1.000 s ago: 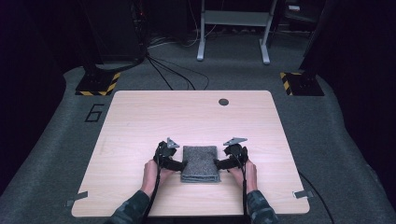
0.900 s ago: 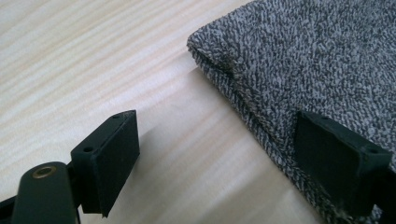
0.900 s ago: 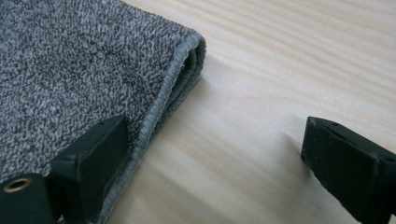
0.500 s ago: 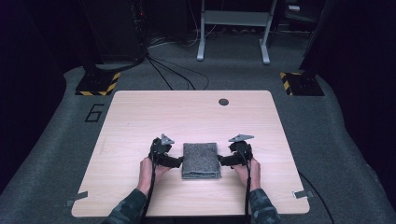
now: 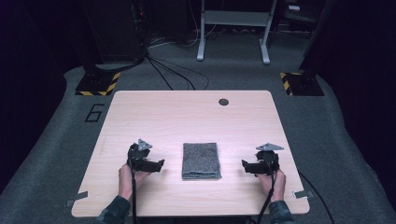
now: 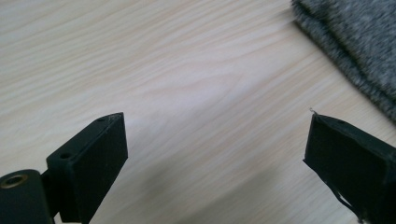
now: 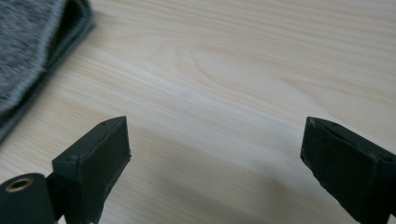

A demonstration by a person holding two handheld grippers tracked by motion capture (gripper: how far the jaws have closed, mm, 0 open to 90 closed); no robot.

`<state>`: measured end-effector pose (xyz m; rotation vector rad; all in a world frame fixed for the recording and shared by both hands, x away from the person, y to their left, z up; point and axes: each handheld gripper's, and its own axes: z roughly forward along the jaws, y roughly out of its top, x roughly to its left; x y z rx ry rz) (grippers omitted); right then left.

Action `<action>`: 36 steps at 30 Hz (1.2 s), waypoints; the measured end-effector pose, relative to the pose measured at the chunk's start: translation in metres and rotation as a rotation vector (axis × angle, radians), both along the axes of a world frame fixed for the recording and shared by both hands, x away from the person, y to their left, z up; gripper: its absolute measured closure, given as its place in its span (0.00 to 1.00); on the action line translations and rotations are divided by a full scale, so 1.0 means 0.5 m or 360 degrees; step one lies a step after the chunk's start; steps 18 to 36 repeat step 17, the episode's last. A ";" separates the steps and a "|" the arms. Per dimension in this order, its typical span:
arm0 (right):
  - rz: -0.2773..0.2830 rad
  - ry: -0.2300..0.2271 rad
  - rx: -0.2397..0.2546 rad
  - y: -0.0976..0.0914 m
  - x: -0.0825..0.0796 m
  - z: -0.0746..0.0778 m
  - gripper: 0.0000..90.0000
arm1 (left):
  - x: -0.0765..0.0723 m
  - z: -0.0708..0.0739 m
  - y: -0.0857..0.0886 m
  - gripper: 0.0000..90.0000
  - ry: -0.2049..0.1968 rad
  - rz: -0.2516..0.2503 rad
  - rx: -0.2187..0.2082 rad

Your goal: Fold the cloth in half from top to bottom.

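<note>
A folded grey cloth [image 5: 201, 160] lies flat on the light wooden table [image 5: 187, 116], near its front middle. My left gripper [image 5: 160, 164] is off to the cloth's left, apart from it; its jaws have just been opening and stand open with nothing between them [image 6: 215, 158]. The cloth's edge [image 6: 355, 51] shows at the upper right of the left gripper view. My right gripper [image 5: 244, 166] is off to the cloth's right, open and empty [image 7: 215, 158]. The cloth's folded edge [image 7: 32, 56] sits at the upper left of the right gripper view.
A small dark round hole [image 5: 223, 101] marks the table's far side. Beyond the table, on grey carpet, are cables [image 5: 173, 74], a white metal frame [image 5: 233, 28] and two yellow-black striped bases [image 5: 98, 84].
Both grippers have pulled away sideways from the cloth's edges, the left one leftward and the right one rightward. The cloth now lies alone between them.
</note>
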<state>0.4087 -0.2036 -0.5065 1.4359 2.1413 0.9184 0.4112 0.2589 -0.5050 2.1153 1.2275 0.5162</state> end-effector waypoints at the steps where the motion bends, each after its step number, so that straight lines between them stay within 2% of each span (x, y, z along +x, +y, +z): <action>1: -0.0029 0.0000 0.0002 -0.016 -0.006 -0.004 0.09 | -0.004 -0.001 0.011 0.06 0.0006 0.0015 0.0007; 3: -0.0082 -0.0001 0.0003 -0.040 -0.016 -0.012 0.09 | -0.012 -0.008 0.031 0.05 -0.0004 0.0081 -0.0021; 8: -0.0174 -0.0007 0.0010 -0.082 -0.035 -0.028 0.08 | -0.023 -0.019 0.075 0.05 0.0010 0.0168 -0.0002; 10: -0.0194 0.0012 0.0005 -0.091 -0.039 -0.036 0.08 | -0.025 -0.026 0.088 0.05 0.0023 0.0189 -0.0006; 12: -0.0205 -0.0016 -0.0026 -0.093 -0.042 -0.039 0.07 | -0.028 -0.034 0.098 0.05 0.0041 0.0212 -0.0014; 14: -0.0213 -0.0047 -0.0026 -0.092 -0.044 -0.044 0.05 | -0.031 -0.041 0.106 0.04 0.0031 0.0232 -0.0014; 17: -0.0207 -0.0049 -0.0036 -0.094 -0.044 -0.045 0.04 | -0.039 -0.048 0.113 0.04 -0.0030 0.0233 -0.0044; 36: -0.0207 -0.0049 -0.0036 -0.094 -0.044 -0.045 0.04 | -0.039 -0.048 0.113 0.04 -0.0030 0.0233 -0.0044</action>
